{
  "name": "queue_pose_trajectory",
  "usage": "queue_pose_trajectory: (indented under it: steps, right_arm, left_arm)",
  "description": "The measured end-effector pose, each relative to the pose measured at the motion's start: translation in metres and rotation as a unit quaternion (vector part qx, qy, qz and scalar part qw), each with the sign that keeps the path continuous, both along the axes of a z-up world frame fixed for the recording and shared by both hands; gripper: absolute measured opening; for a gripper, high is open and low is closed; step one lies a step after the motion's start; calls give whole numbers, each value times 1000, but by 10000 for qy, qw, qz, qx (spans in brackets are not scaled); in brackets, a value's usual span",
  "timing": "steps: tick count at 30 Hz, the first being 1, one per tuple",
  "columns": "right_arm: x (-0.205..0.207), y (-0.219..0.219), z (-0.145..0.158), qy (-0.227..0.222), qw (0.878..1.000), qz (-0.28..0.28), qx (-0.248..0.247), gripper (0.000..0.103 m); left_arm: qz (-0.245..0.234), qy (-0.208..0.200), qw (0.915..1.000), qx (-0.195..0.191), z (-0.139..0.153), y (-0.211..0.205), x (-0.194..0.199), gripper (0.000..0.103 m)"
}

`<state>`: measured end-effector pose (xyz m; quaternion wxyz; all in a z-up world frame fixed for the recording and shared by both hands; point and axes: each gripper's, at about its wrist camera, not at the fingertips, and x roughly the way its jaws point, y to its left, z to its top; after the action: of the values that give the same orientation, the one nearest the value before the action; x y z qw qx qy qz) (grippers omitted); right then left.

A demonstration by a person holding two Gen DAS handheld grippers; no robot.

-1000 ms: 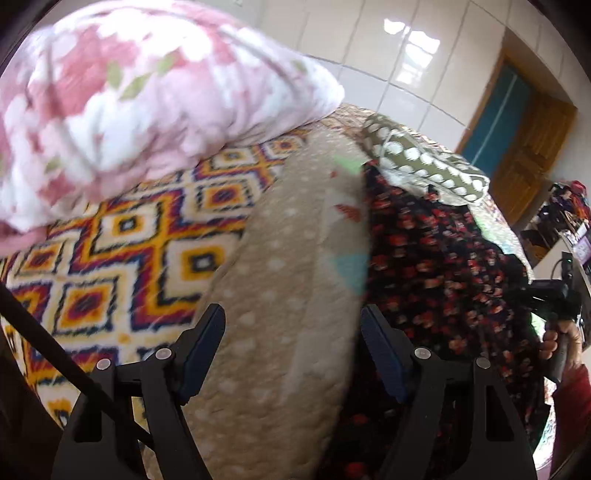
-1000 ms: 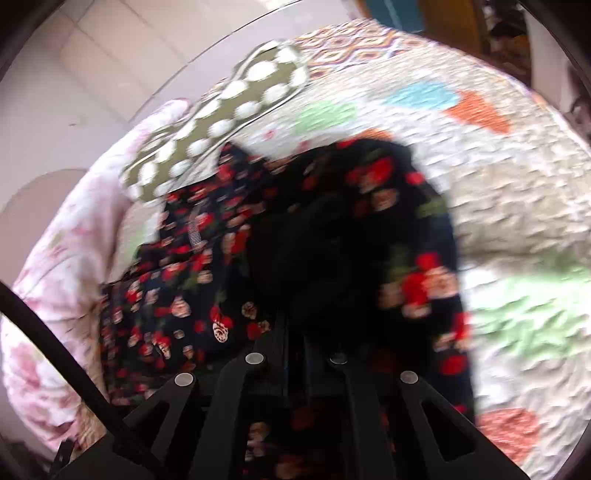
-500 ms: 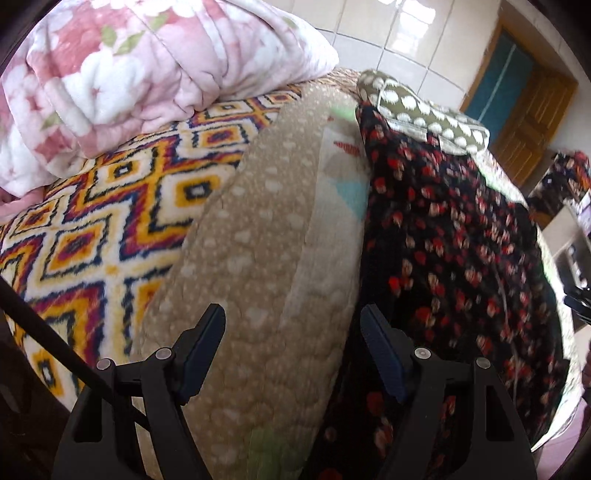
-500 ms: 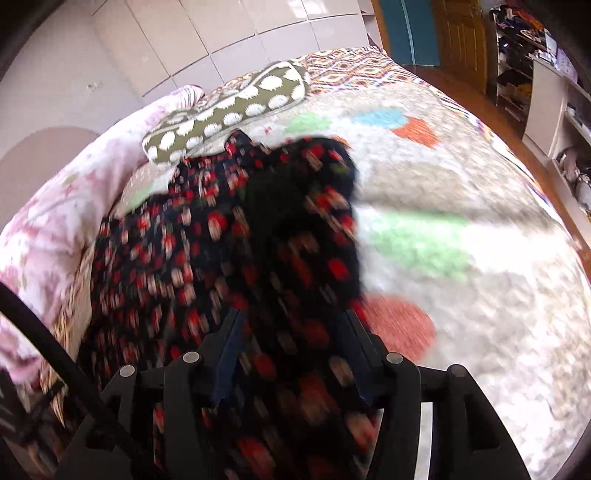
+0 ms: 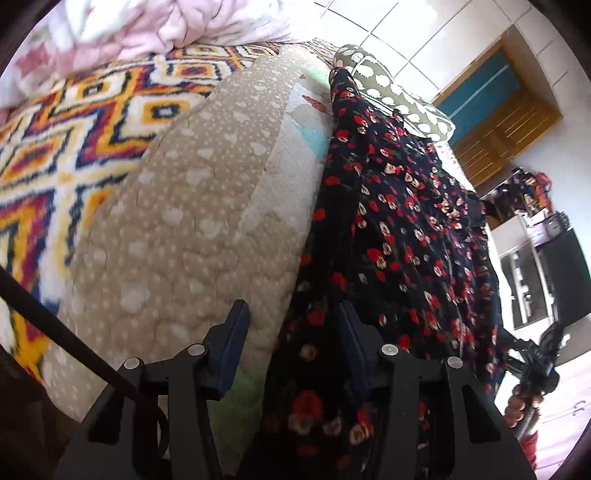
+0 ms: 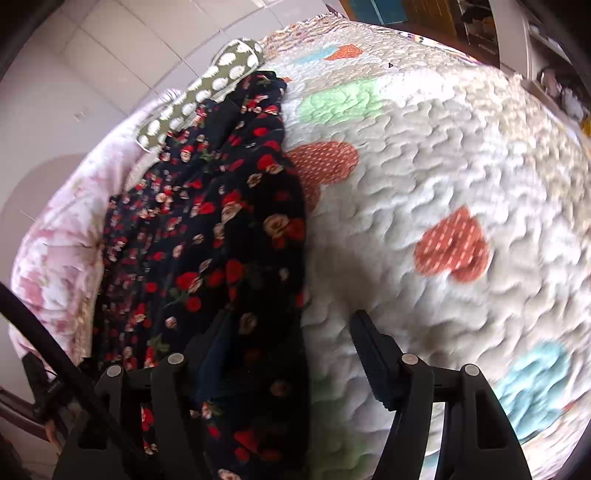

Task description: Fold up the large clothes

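A large black garment with red and cream flowers [image 5: 399, 229] lies stretched along the quilted bedspread [image 5: 207, 229]. My left gripper [image 5: 291, 339] is open, its jaws straddling the garment's near left edge where it meets the quilt. In the right wrist view the same garment [image 6: 207, 236] lies in a long band on the left. My right gripper [image 6: 288, 350] is open over the garment's near right edge, its left finger partly hidden by the cloth, its right finger over bare quilt [image 6: 443, 166].
A green pillow with white spots [image 5: 388, 92] lies at the garment's far end, also in the right wrist view [image 6: 207, 96]. A pink floral duvet [image 5: 147, 26] and a patterned fleece blanket [image 5: 55, 140] lie left. A wooden door [image 5: 498, 125] and shelves stand beyond the bed.
My right gripper opened and let go of the garment, which now lies flat. My left gripper came lower and closer to the garment's near edge, its jaws somewhat narrower.
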<state>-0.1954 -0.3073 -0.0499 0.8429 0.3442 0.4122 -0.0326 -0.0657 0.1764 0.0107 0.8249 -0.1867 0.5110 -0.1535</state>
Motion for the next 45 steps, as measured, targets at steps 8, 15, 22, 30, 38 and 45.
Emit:
queue_pose_trajectory:
  steps: [8, 15, 22, 30, 38, 45]
  right_arm:
    - [-30, 32, -11, -458, 9939, 671, 747, 72]
    - [-54, 63, -16, -558, 9909, 974, 738, 72]
    - [-67, 72, -19, -650, 9879, 1095, 890, 66]
    - [-74, 79, -30, -615, 9850, 1163, 1119, 46]
    - [-84, 80, -12, -614, 9886, 1115, 799, 13]
    - [-141, 70, 13, -904, 9850, 1307, 673, 12]
  left_arm:
    - [-319, -133, 9993, -159, 0, -5, -36, 48]
    - [-457, -377, 9980, -240, -2, -11, -63, 63]
    - [-480, -541, 9973, -115, -5, -22, -72, 73]
    - [-270, -377, 9967, 670, -4, -31, -67, 42]
    - [-43, -568, 9974, 440, 32, -26, -93, 9]
    - [-184, -751, 9969, 106, 48, -21, -152, 9]
